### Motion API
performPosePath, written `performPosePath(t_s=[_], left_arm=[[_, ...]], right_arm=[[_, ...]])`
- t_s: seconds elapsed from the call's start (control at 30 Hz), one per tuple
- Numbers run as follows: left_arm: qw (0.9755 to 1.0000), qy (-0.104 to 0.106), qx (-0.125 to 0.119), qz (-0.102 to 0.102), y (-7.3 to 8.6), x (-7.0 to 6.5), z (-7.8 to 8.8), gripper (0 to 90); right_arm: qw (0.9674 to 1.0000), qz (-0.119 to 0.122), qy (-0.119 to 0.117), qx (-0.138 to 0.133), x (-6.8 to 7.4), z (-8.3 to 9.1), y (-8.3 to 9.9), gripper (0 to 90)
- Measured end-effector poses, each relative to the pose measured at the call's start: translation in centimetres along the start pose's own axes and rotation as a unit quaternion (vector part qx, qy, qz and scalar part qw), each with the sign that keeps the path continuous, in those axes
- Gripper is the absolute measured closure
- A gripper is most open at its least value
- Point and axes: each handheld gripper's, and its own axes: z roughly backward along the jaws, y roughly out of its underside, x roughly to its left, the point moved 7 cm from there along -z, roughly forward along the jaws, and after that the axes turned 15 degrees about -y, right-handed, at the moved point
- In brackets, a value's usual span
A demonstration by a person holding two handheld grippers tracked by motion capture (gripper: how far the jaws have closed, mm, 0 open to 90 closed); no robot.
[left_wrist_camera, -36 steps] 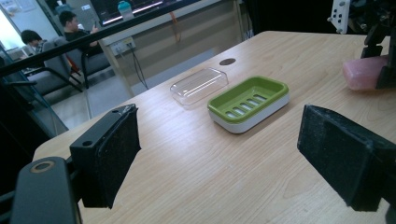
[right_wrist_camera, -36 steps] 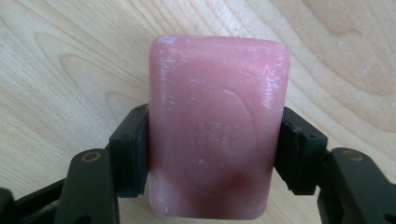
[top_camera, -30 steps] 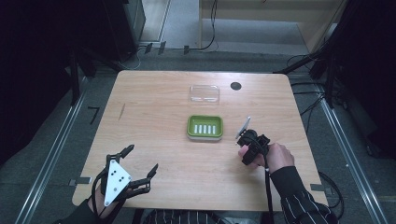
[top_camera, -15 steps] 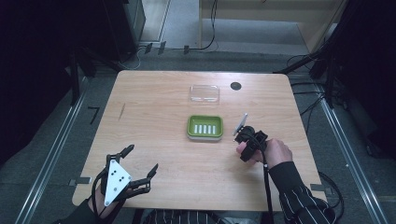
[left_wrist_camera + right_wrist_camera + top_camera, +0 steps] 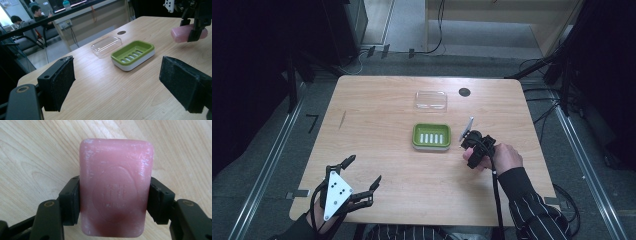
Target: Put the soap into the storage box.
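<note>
A pink bar of soap (image 5: 115, 187) sits clamped between the two jaws of the right gripper (image 5: 476, 146), each pad pressed flat against one long side near the middle of the bar, with its stamped face turned toward the gripper's camera. In the left gripper view the bar hangs clear above the wooden table (image 5: 377, 105), off to the side of the green soap dish (image 5: 431, 136) – near it, not over it. The dish lies empty, its slotted floor exposed, and a clear plastic lid (image 5: 431, 99) rests on the table just beyond it. The left gripper (image 5: 362, 186) hovers at the near left corner of the table, well apart from the dish, its jaws spread wide and holding nothing. Judged from its look, the bar is rigid, moderately heavy for its size and dry, with a chalky bloom along its edges; its smooth, slightly rounded sides would likely slip under a light or off-centre grip – a hold across the middle of the long sides, as here, appears the safest, while hard pressure could dent the surface
</note>
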Motion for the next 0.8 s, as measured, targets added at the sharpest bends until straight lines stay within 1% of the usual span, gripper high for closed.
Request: performPosePath(t_s=[0.07,0.13,0.27,0.3,0.33,0.37,0.43,0.47,0.5,0.7,0.73,0.77,0.8], left_arm=[[1.0,0.0,0.0,0.001,0.0,0.0,0.0,13.3],[1.0,0.0,0.0,0.001,0.0,0.0,0.0,13.2],[1.0,0.0,0.0,-0.001,0.0,0.0,0.0,13.2],[1.0,0.0,0.0,0.001,0.0,0.0,0.0,13.2],[1.0,0.0,0.0,0.0,0.0,0.0,0.0,13.2],[1.0,0.0,0.001,0.0,0.0,0.0,0.0,13.3],[1.0,-0.001,0.001,0.0,0.0,0.0,0.0,13.3],[1.0,-0.001,0.001,0.001,0.0,0.0,0.0,13.2],[1.0,-0.001,0.001,0.001,0.0,0.0,0.0,13.2],[1.0,0.0,0.0,0.0,0.0,0.0,0.0,13.3],[1.0,-0.001,0.001,0.001,0.0,0.0,0.0,13.3],[1.0,-0.001,0.001,0.001,0.0,0.0,0.0,13.3],[1.0,0.0,0.0,0.001,0.0,0.0,0.0,13.3]], right_arm=[[1.0,0.003,0.001,0.0,0.0,0.1,-0.2,38.2],[0.9999,0.008,0.008,0.001,-0.1,0.1,-0.5,38.3],[0.9999,0.011,0.01,0.001,-0.2,0.3,-0.9,38.3],[0.9999,0.013,0.009,0.0,-0.2,0.4,-1.0,38.3],[0.9999,0.011,0.01,-0.001,-0.2,0.5,-1.0,38.3],[0.9998,0.017,0.009,-0.002,-0.3,0.5,-1.2,38.3],[0.9998,0.016,0.012,-0.001,-0.2,0.6,-1.3,38.3],[0.9997,0.021,0.011,0.0,-0.3,0.6,-1.4,38.3],[0.9998,0.018,0.01,-0.001,-0.2,0.6,-1.6,38.3],[0.9994,0.032,0.011,-0.003,-0.2,1.0,-2.3,38.4],[0.9993,0.035,0.011,-0.006,-0.2,1.1,-2.5,38.4],[0.9992,0.038,0.011,-0.004,-0.2,1.1,-2.6,38.4],[0.9992,0.037,0.011,-0.007,-0.2,1.1,-2.8,38.4]])
